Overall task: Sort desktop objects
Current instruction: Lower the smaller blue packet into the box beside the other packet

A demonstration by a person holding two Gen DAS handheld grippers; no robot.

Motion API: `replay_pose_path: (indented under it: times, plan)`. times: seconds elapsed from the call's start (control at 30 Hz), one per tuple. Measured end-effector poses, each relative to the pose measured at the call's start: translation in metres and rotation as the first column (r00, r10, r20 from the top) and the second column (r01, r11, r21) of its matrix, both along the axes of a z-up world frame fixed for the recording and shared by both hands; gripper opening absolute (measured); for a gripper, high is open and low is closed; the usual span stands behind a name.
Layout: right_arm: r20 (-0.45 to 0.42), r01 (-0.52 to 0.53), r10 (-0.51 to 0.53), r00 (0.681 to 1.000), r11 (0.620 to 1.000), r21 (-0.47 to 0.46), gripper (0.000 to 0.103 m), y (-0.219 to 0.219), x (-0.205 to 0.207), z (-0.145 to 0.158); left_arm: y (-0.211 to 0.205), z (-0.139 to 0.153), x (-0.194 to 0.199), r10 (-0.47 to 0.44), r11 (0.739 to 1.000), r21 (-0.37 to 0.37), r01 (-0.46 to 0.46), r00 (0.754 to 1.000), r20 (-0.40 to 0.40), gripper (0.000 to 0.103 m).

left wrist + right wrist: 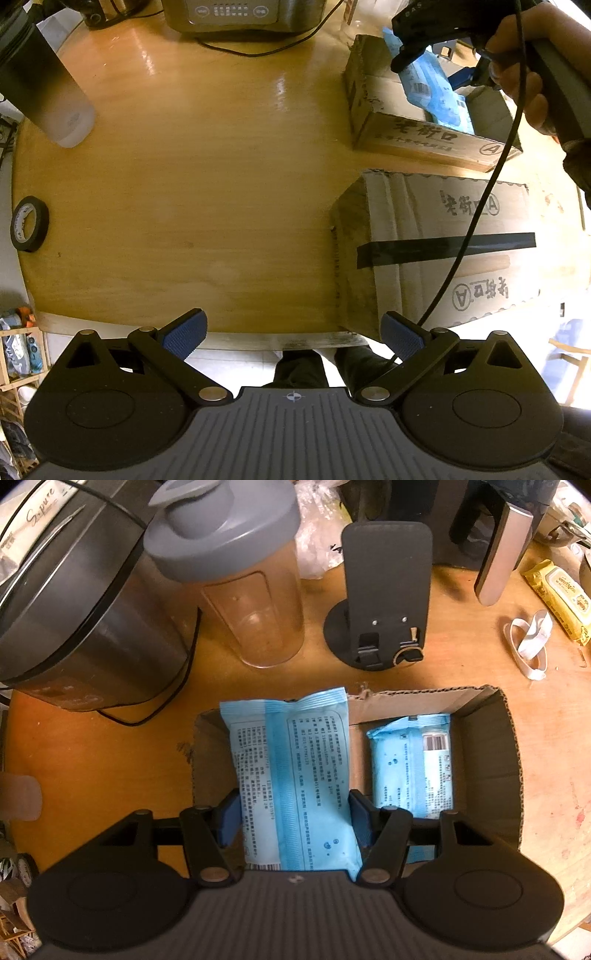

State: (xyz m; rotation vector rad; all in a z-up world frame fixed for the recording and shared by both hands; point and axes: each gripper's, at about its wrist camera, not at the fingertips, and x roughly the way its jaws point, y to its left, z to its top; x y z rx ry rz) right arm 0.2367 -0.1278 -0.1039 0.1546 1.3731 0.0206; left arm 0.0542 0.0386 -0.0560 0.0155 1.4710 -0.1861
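My right gripper (293, 814) is shut on a blue wet-wipe pack (291, 775), its pads pressing both long sides. The pack hangs over the left half of an open cardboard box (511, 746). A second blue pack (413, 764) lies inside the box on the right. In the left wrist view the same blue pack (432, 88) hangs over that open box (417, 138) at the upper right, held by the right gripper in a person's hand (524, 85). My left gripper (293, 336) stands open and empty above the table's near edge, beside a taped closed carton (436, 254).
A roll of black tape (29, 223) lies at the table's left edge. A shaker bottle (240, 583), a steel appliance (81, 609), a black stand (384, 602), a white strap (528, 642) and a yellow wipe pack (561, 594) crowd the back. A cable (480, 192) crosses the carton.
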Motion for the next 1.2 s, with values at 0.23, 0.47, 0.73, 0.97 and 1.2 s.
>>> replay_pose_path:
  times: [0.23,0.47,0.73,0.97,1.2]
  plan:
    - [-0.008,0.0,0.0,1.0,1.0,0.004,0.059,0.008,0.002,-0.005,0.005,-0.003,0.003,0.001,1.0,0.003,-0.001,1.0,-0.004,0.103]
    - [-0.014,0.002,-0.002,1.0,1.0,-0.004,0.059,0.012,0.003,-0.01,0.008,-0.005,0.004,0.003,1.0,0.004,-0.003,1.0,-0.006,0.103]
    - [-0.027,-0.007,0.006,1.0,1.0,-0.022,0.058,0.016,0.006,-0.022,0.012,-0.006,0.001,0.0,1.0,0.005,0.0,1.0,-0.013,0.103]
    - [-0.06,-0.012,0.01,0.998,0.999,-0.039,0.058,0.017,0.008,-0.043,0.018,-0.007,0.0,0.004,1.0,0.012,-0.004,1.0,-0.021,0.103]
    - [-0.071,-0.009,0.006,0.997,0.999,-0.044,0.058,0.019,0.01,-0.053,0.023,-0.009,0.001,0.018,1.0,0.019,-0.017,0.999,-0.027,0.103]
